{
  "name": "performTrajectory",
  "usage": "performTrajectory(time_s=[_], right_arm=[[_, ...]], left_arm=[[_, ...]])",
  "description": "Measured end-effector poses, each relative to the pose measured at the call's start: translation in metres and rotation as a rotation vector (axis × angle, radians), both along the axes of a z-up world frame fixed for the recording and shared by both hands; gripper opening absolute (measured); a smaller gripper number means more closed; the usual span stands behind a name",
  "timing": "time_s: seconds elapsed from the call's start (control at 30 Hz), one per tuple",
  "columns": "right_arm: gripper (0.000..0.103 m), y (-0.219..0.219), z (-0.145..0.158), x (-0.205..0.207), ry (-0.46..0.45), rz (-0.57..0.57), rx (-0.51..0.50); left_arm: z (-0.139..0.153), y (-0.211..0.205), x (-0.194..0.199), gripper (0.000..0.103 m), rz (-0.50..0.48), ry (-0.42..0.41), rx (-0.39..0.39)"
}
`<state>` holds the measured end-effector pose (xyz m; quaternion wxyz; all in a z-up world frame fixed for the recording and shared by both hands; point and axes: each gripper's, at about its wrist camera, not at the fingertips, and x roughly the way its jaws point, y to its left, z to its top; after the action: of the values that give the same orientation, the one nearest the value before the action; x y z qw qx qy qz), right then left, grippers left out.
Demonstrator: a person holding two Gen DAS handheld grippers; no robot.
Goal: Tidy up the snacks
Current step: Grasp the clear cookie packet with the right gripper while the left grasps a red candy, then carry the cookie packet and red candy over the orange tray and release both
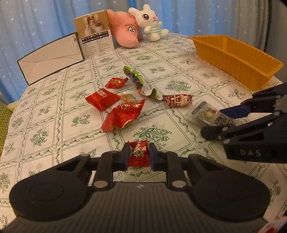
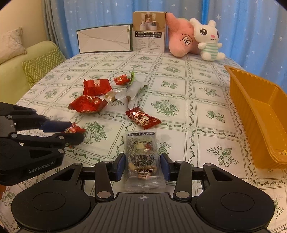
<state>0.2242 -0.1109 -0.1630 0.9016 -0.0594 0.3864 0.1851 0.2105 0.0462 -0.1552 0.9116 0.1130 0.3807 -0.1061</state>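
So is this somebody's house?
Most likely a home living room: a sofa with cushions beside the table, star-print curtains behind it, and plush toys sitting at the back.

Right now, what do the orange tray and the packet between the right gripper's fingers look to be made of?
The orange tray looks like thin moulded plastic: ribbed walls, a rolled rim, a dull sheen. The clear packet between the right gripper fingers looks like glossy transparent film with dark print; the snacks inside show through and its sealed edges are crinkled.
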Motion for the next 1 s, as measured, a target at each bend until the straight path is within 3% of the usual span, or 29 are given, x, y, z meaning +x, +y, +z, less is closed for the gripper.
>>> performTrajectory(time_s=[0.17,0.3,0.5,0.7,1.0], right_arm=[[0.038,0.0,0.002,-0.001,0.002,-0.013,-0.018],[0.038,-0.004,0.012,-0.008,-0.045,-0.018,-0.022],[0.038,-0.025,0.037,-0.023,-0.103,-0.066,0.021],[0.038,-0.063,0.063,-0.039,-0.149,-0.151,0.06],[0.038,-0.148,0.108,-0.044,-0.204,-0.317,0.132]], left_arm=[[0.005,0.004,-0.004,0.016,0.039,0.001,-0.03],[0.016,0.008,-0.01,0.016,0.075,-0.016,-0.083],[0.042,-0.008,-0.022,0.016,0.088,-0.072,-0.092],[0.062,-0.038,-0.029,0.016,0.093,-0.077,-0.149],[0.092,-0.119,-0.023,0.016,-0.019,-0.106,-0.212]])
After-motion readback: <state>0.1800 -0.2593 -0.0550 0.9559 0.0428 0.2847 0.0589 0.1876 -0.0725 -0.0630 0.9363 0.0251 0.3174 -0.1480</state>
